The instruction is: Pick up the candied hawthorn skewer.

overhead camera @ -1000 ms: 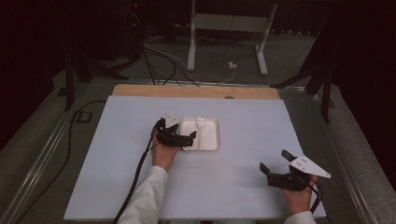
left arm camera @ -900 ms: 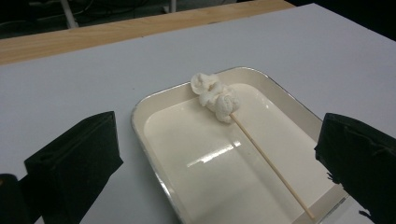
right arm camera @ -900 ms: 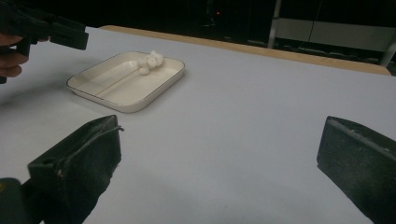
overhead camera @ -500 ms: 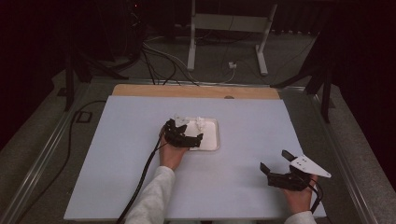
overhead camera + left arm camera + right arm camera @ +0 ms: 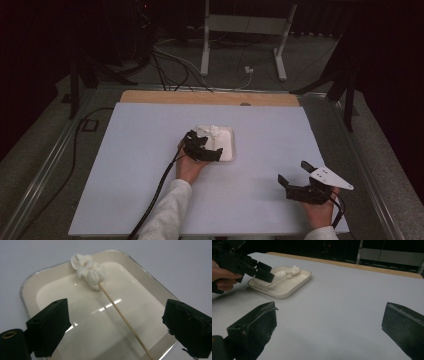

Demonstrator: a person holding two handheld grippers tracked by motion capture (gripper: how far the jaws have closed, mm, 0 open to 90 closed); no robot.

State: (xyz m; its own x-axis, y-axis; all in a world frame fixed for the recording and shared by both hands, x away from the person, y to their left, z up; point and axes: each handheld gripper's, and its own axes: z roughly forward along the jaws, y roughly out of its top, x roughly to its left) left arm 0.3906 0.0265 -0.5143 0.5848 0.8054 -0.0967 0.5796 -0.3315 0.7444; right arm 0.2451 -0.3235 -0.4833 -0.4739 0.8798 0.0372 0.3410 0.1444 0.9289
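- The room behind is dark; cables [image 5: 170, 65] trail over the grey floor, and a white metal stand [image 5: 242, 35] rises beyond the far edge of my counter [image 5: 125, 150], which is covered pale with a wooden strip showing along its back.
- My left tool [image 5: 202, 148] sits over the near-left part of a shallow white tray [image 5: 227, 145] close to the middle of the counter. Its cable runs back along my white sleeve [image 5: 167, 210].
- In the left gripper view the jaws stand wide apart and have just been closing a little; the wooden stick [image 5: 123, 320] lies in the tray between them, touched by neither pad. So this tool is released and grasps nothing.
- The stick lies slantwise across the glossy tray floor, with a white cotton wad [image 5: 88, 270] on its far end, resting by the tray's far rim.
- My right tool [image 5: 300, 181] hangs low over the near-right corner of the counter, well apart from the tray, its grey three-cornered plate on top.
- In the right gripper view its jaws are spread wide over bare counter, nothing between them: released too. From there the tray shows farther off at upper left, the left tool over its near edge.
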